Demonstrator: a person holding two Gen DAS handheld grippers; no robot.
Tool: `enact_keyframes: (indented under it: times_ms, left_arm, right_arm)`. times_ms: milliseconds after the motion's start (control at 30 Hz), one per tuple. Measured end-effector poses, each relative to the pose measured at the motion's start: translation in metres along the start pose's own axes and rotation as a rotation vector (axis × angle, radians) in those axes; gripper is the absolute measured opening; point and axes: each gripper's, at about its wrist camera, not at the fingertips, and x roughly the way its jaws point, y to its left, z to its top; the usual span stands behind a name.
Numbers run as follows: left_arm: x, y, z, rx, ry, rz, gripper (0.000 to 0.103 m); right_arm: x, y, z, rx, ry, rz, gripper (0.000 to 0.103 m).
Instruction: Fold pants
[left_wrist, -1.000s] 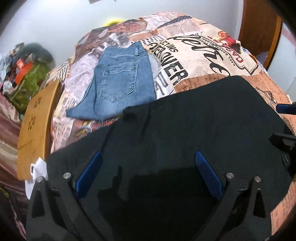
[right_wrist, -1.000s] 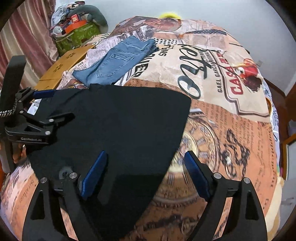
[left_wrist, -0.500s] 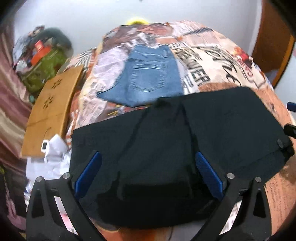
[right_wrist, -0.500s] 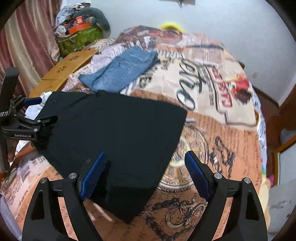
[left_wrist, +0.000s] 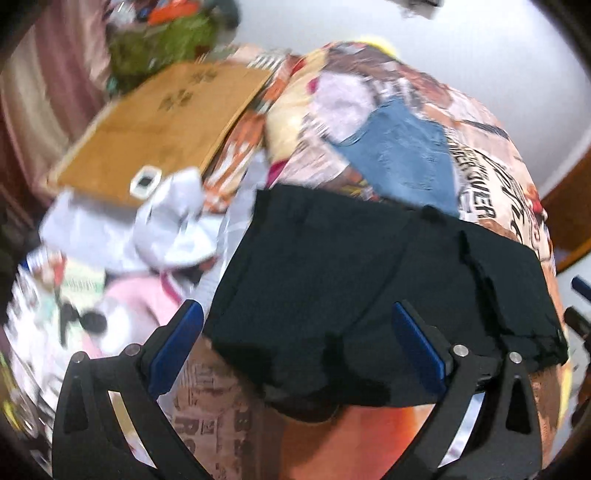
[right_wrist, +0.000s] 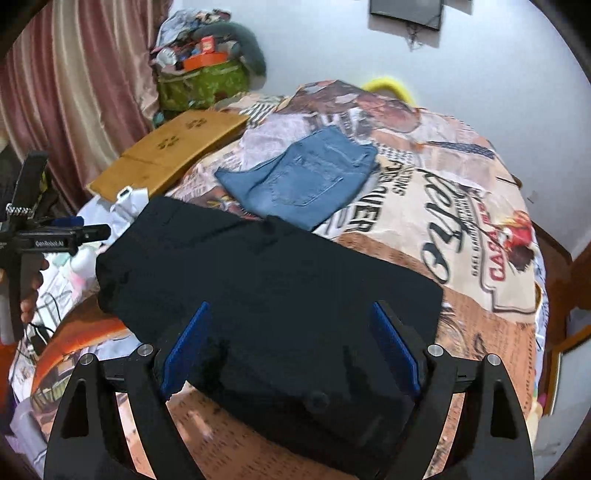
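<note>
The black pants (right_wrist: 273, 295) lie folded into a broad dark block on the near part of the bed (right_wrist: 461, 258), one edge close to the bed's left side and the near end reaching the bed's front edge. In the left wrist view the same pants (left_wrist: 369, 280) fill the middle of the picture, with a rumpled lower edge.

Just beyond them, touching or slightly overlapped at one corner, lies a folded pair of jeans (right_wrist: 306, 177), flat on the printed cover.

The right gripper (right_wrist: 291, 354) hovers over the near end of the pants with its blue fingers (right_wrist: 186, 354) spread wide; nothing is pinched between them. The left gripper (left_wrist: 295, 347) is likewise wide apart above the pants' near left corner and holds nothing. It also shows at the left edge of the right wrist view, off the bed's side, with a hand (right_wrist: 31, 291) on its handle.

Left of the bed stands a wooden board (right_wrist: 170, 155), with white cloth (left_wrist: 173, 229) beside it, a green bag (right_wrist: 199, 83) and a curtain (right_wrist: 74, 81) behind.
</note>
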Motion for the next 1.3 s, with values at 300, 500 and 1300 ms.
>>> enact_keyframes:
  times_ms: [300, 500, 1300]
  left_arm:
    - [0.033, 0.047, -0.033, -0.213, 0.161, -0.192, 0.102]
    - [0.056, 0.043, -0.048, -0.264, 0.264, -0.313, 0.102]
    - [0.043, 0.035, 0.007, -0.235, 0.044, -0.123, 0.018]
  right_arm:
    - [0.052, 0.016, -0.013, -0.036, 0.187, -0.01, 0.085]
    - [0.055, 0.017, -0.018, -0.024, 0.202, 0.012, 0.092]
    - [0.052, 0.008, -0.021, 0.038, 0.161, 0.077, 0.094]
